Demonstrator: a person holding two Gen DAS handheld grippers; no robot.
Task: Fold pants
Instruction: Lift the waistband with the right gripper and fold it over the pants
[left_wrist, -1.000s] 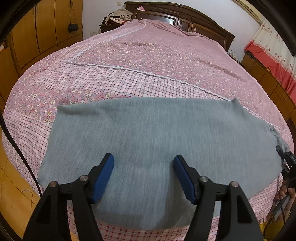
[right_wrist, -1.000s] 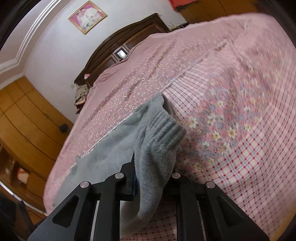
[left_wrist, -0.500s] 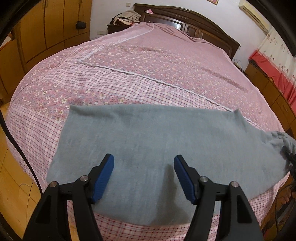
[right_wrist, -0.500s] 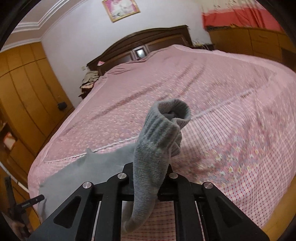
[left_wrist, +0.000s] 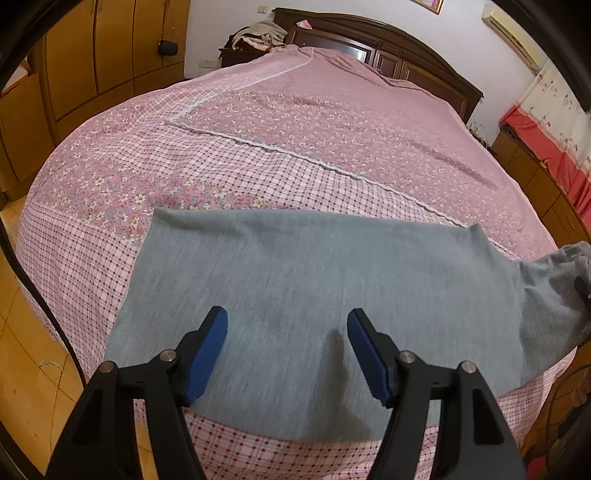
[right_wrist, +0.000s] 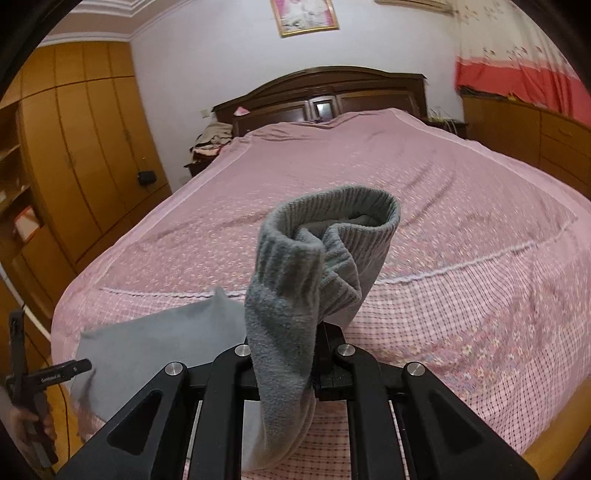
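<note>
A wide bed (left_wrist: 332, 122) under a pink flowered and checked bedspread fills both views, its dark wooden headboard (right_wrist: 321, 92) against the far wall and wooden wardrobes (right_wrist: 74, 147) along one side. Grey pants (left_wrist: 295, 288) lie flat across the near end of the bed, close to its edge, with one end lifted off the bedspread at the right of the left wrist view. That raised end is the ribbed leg cuff (right_wrist: 325, 240), which stands up in front of the right wrist camera while the fabric below it hangs down between the arms of the right gripper (right_wrist: 317, 343); its fingers are clamped on the grey fabric. The left gripper (left_wrist: 286, 343) hovers over the flat part of the pants, its blue-padded fingers (left_wrist: 207, 350) spread apart with nothing between them.
</note>
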